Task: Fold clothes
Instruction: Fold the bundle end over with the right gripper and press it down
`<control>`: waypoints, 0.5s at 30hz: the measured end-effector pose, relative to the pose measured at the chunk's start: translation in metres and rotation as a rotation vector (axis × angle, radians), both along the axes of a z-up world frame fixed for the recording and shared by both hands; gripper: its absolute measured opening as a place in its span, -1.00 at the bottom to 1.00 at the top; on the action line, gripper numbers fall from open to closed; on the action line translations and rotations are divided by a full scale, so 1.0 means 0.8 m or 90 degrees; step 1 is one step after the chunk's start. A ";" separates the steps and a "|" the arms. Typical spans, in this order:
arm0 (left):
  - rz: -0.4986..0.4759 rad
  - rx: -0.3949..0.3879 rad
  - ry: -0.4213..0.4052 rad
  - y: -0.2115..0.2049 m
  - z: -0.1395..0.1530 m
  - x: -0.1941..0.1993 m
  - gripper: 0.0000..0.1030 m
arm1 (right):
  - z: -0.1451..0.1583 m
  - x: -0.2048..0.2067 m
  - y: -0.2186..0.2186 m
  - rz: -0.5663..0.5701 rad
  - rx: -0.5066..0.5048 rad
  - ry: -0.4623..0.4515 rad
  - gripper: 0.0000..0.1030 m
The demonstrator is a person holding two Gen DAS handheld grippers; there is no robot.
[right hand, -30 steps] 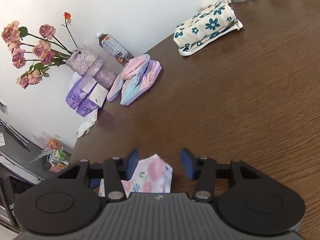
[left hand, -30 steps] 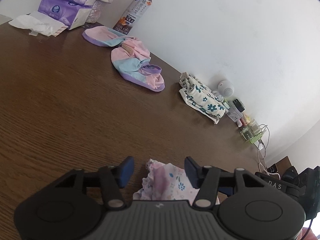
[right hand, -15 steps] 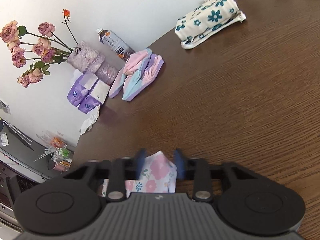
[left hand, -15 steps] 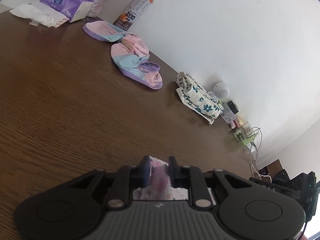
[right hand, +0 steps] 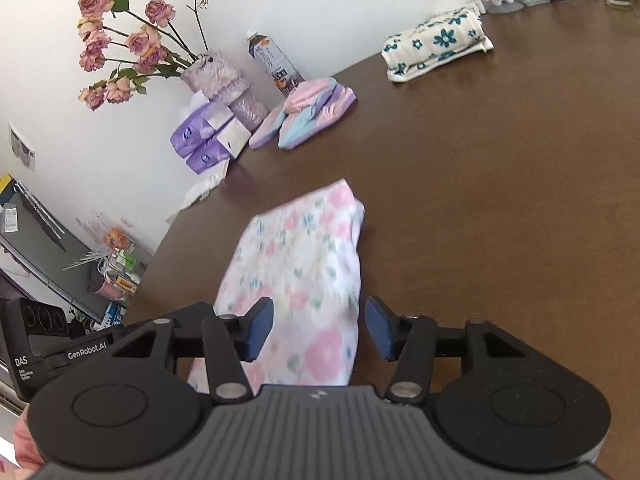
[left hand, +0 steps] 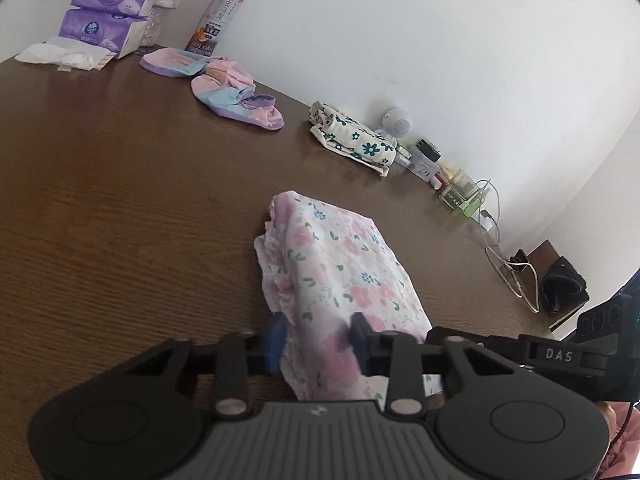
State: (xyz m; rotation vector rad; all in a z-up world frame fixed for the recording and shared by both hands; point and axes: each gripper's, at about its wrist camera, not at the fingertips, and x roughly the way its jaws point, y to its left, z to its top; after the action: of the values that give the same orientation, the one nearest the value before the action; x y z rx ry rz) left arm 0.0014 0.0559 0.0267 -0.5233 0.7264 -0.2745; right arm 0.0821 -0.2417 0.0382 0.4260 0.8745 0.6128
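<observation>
Item: brown wood-grain table (left hand: 100,208), set against a white wall.

Back edge, far end as the left wrist view shows it: two purple tissue packs (left hand: 106,20), stacked, with loose white tissue (left hand: 64,54) in front; a brown drink bottle (left hand: 218,18), upright; a vase of dried pink roses (right hand: 216,76) (shown in the right wrist view only).

Beside the bottle: a pastel pink, blue and purple garment (left hand: 224,88), loosely bunched. Further along: a cream garment with teal flowers (left hand: 354,142), folded. Beyond it: a small round white speaker (left hand: 397,121), assorted small containers and a white cable (left hand: 496,248) trailing off the table end.

Task item: a white garment with pink floral print (left hand: 340,276), folded into a long panel, lying mid-table with open wood on all sides. Nothing stands between it and either gripper.

Left gripper (left hand: 318,340): blue pads narrow and closing, the near edge of the floral cloth between them; pads appear to touch the fabric.

Right gripper (right hand: 318,330): jaws about half spread and opening; the cloth's near end lies between the pads, clear of both (picture is motion-blurred here).
</observation>
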 end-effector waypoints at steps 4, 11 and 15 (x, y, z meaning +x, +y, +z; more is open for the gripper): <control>-0.001 -0.010 -0.006 -0.001 0.002 -0.010 -0.52 | -0.008 -0.014 -0.006 -0.006 0.011 0.010 -0.30; -0.047 0.029 -0.023 -0.001 0.008 -0.036 -0.03 | 0.007 -0.049 -0.038 0.013 -0.003 -0.046 -0.05; -0.110 0.104 -0.054 -0.024 0.012 -0.057 -0.06 | 0.005 -0.076 -0.024 0.083 -0.109 -0.062 -0.05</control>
State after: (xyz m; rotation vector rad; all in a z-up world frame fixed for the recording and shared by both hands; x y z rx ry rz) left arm -0.0443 0.0364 0.0365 -0.2920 0.7050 -0.3927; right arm 0.0215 -0.2606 0.0422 0.1847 0.8576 0.6668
